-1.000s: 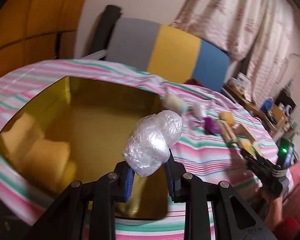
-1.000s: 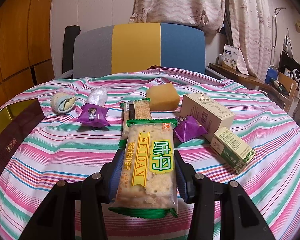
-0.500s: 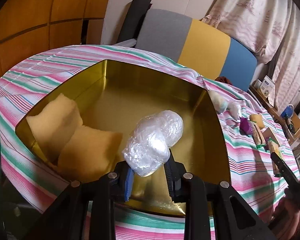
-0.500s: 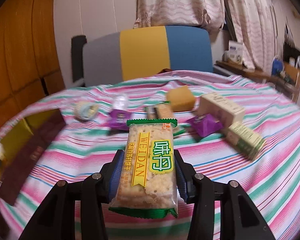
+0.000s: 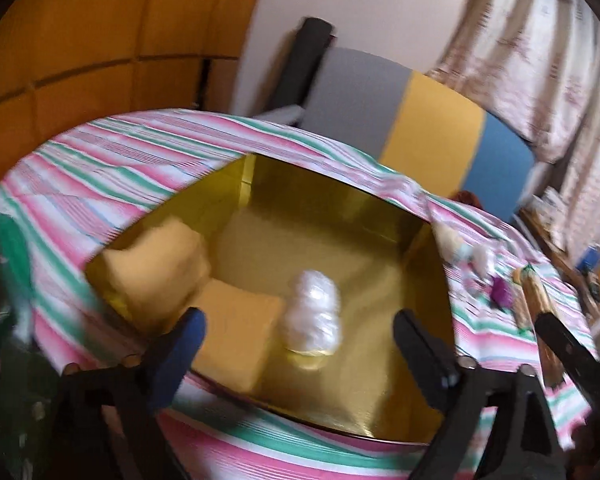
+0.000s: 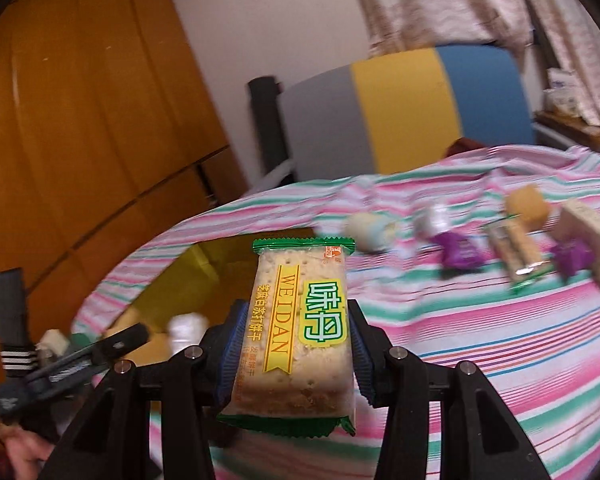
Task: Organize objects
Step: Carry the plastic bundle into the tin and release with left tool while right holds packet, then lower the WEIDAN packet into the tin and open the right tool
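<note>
My left gripper (image 5: 296, 344) has just opened wide, dropping the plastic-wrapped bundle (image 5: 312, 312) into the gold tin (image 5: 380, 216) beside two yellow sponges (image 5: 188, 284). Right gripper (image 6: 292, 356) clamps the cracker pack (image 6: 300, 328), probably headed there next; frames blurry.

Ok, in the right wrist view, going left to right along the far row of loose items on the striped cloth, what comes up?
Pale round wrapped sweet → white wrapped sweet → purple packet → clear cracker pack → second purple packet.
</note>
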Demonstrator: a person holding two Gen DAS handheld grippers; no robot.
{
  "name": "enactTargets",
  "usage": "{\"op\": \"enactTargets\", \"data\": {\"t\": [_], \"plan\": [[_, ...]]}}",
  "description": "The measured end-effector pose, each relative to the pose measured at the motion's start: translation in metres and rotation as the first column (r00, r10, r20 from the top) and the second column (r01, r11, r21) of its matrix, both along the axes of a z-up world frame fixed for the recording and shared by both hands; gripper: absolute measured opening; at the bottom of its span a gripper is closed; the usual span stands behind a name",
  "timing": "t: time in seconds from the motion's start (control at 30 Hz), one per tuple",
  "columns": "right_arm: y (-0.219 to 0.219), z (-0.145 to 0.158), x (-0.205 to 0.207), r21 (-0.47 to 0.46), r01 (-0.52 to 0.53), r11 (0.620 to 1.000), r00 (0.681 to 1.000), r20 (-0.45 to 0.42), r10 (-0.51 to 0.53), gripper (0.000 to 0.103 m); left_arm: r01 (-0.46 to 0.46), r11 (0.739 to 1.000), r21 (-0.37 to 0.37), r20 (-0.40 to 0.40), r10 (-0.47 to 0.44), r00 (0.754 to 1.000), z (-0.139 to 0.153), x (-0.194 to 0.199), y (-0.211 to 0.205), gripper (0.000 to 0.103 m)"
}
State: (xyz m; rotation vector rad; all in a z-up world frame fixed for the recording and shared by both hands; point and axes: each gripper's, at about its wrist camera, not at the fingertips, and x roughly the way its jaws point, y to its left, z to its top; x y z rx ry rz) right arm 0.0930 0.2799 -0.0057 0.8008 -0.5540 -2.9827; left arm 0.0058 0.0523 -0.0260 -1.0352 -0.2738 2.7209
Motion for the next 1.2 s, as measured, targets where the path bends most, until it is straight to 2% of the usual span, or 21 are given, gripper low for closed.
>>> {"op": "enactTargets", "data": {"t": [0.2,0.33,0.53,0.77,1.2], "plan": [[-0.048,-0.002,-0.021,-0.027,-0.120,0.992,0.992,0.039,0.121,0.048,-0.126,0.991,-0.045,-0.020,0.125,0.992,0.009,-0.005,-0.016,0.103],[-0.074,-0.005,-0.034,0.005,-0.164,0.987,0.984,0.079,0.163,0.048,-0.179,0.984,-0.007,0.009,0.180,0.984,0.008,-0.012,-0.032,0.103],[-0.091,-0.017,-0.053,0.034,-0.164,0.986,0.978,0.134,0.158,0.048,-0.244,0.969,0.024,0.061,0.242,0.968,0.005,-0.016,-0.046,0.103],[-0.096,-0.023,-0.060,0.061,-0.142,0.988,0.978,0.165,0.130,0.048,-0.256,0.966,0.030,0.083,0.253,0.964,0.003,-0.018,-0.048,0.103],[-0.078,-0.016,-0.035,0.010,-0.097,0.995,0.989,0.115,0.095,0.049,-0.213,0.977,0.030,0.103,0.209,0.972,0.001,-0.013,-0.037,0.103]]}}
